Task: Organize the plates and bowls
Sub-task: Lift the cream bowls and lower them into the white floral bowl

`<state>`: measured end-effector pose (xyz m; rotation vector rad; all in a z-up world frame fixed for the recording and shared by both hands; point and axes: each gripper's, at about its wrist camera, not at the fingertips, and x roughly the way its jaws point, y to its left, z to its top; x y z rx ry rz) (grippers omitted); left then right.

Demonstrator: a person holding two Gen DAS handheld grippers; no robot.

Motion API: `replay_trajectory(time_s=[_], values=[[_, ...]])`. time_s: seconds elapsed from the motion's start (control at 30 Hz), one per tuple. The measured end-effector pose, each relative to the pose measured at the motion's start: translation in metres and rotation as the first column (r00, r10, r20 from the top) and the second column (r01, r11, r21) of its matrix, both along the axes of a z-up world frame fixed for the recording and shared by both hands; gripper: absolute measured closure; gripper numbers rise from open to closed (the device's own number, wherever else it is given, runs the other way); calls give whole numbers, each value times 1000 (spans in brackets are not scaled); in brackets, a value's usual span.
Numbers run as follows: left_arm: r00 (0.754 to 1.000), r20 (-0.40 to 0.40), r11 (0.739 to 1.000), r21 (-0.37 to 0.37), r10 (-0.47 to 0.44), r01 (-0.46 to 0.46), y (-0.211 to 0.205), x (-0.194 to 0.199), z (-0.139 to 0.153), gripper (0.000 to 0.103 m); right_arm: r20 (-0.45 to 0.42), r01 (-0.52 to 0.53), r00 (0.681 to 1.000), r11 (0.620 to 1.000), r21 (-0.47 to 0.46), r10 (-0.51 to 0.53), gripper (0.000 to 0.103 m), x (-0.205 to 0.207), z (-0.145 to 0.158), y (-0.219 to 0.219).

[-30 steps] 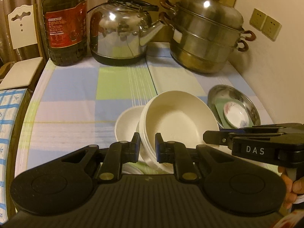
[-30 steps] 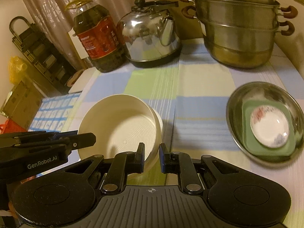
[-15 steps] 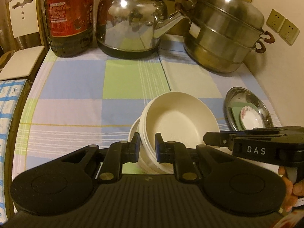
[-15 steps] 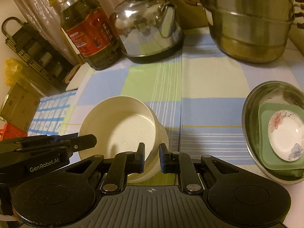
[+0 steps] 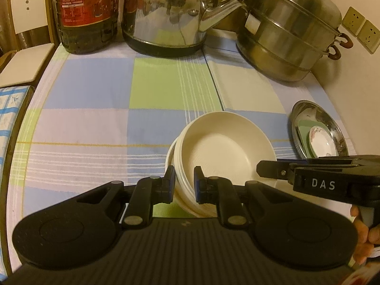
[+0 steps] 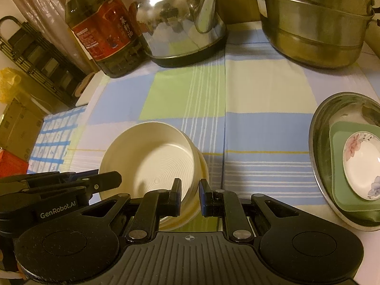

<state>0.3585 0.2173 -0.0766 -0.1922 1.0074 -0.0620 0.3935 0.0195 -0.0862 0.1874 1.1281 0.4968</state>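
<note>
A large cream bowl (image 5: 225, 147) is tilted over a smaller cream bowl (image 5: 169, 156), whose rim just shows at its left. My left gripper (image 5: 184, 185) is shut on the large bowl's near left rim. My right gripper (image 6: 190, 196) is shut on the same bowl's (image 6: 156, 163) near right rim, with the smaller bowl's rim (image 6: 203, 163) showing behind. A steel dish (image 6: 320, 147) at the right holds a green square plate (image 6: 337, 180) and a small flowered saucer (image 6: 361, 163); it shows in the left wrist view too (image 5: 301, 114).
At the back of the checked tablecloth (image 5: 154, 90) stand an oil bottle (image 5: 87, 11), a steel kettle (image 5: 166, 16) and a stacked steel steamer pot (image 5: 289, 35). A wall (image 5: 356, 76) runs along the right. A white chair (image 5: 26, 47) stands off the left edge.
Both grippers have moved forward with the large bowl, carrying it over the smaller bowl until it nearly covers it. Kettle, bottle and pot look nearer.
</note>
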Motion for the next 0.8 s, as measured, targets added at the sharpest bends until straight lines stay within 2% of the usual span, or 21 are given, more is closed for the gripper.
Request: replay_trajectory(time_s=[0.37, 0.8], values=[[1000, -7, 1000, 9, -2, 2, -2, 4, -6, 89, -7, -6, 1000, 1000, -11, 6, 87, 2, -7, 3], [1000, -19, 1000, 11, 8, -8, -4, 4, -8, 88, -41, 3, 999, 1000, 25, -2, 87, 6, -10, -2]])
